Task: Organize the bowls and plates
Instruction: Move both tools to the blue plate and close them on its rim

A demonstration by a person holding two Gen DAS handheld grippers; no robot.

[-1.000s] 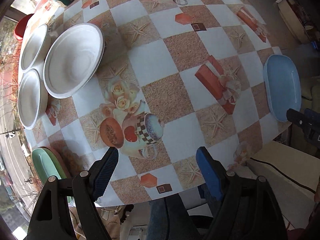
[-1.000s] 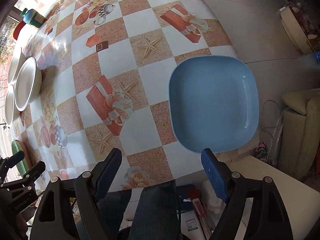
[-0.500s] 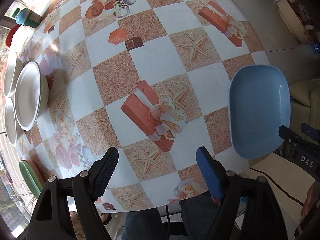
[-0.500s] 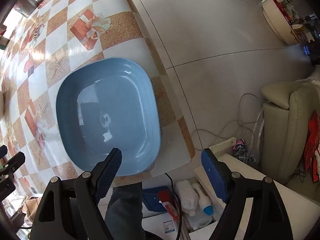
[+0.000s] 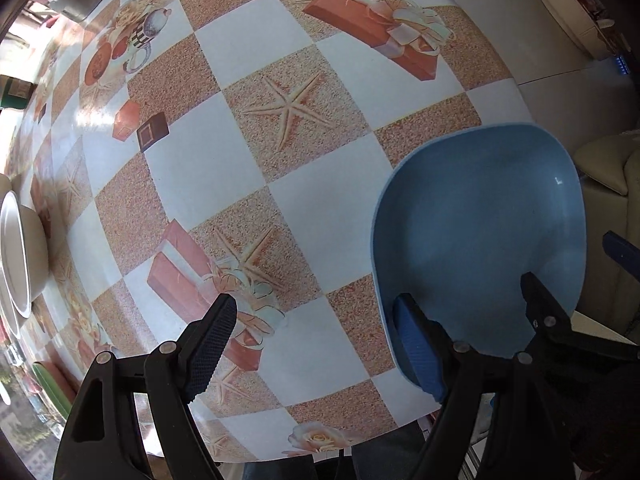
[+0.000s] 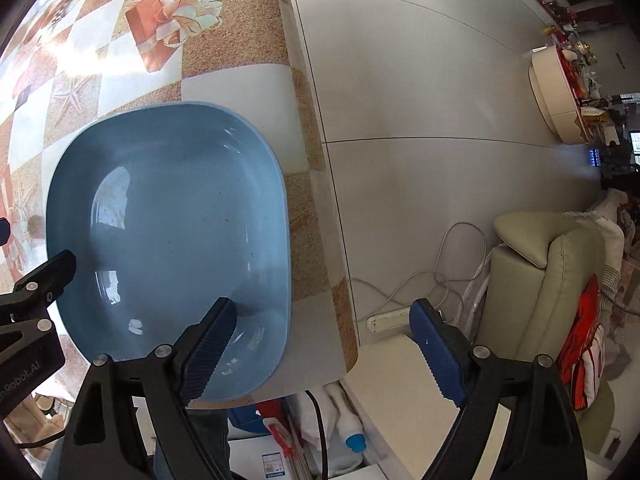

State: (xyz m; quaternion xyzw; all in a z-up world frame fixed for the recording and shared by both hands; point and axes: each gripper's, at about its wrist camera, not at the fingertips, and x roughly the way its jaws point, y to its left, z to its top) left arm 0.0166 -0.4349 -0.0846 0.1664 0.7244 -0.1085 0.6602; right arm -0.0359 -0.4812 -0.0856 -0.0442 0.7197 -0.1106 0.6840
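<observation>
A blue square plate (image 5: 480, 240) lies on the table's near right corner. My left gripper (image 5: 316, 344) is open above the plate's left rim; its right finger (image 5: 416, 348) hangs over the plate's inside and its left finger over the tablecloth. In the right wrist view my right gripper (image 6: 322, 344) straddles the right rim of the blue plate (image 6: 168, 220), its jaws opening with nothing pressed. Its left finger (image 6: 208, 340) is over the plate and its right finger is past the table edge. White bowls (image 5: 16, 252) stand at the far left.
The checked tablecloth (image 5: 256, 152) ends close to the plate on two sides. A green plate (image 5: 52, 388) peeks out at the lower left. Below lie tiled floor (image 6: 420, 100), a sofa (image 6: 540, 288), a power strip with cables (image 6: 388, 320), and bottles under the table.
Both grippers have come down toward the blue plate. The left one crossed the table rightward from the white bowls to the plate's left rim; the right one shifted to the right rim.
</observation>
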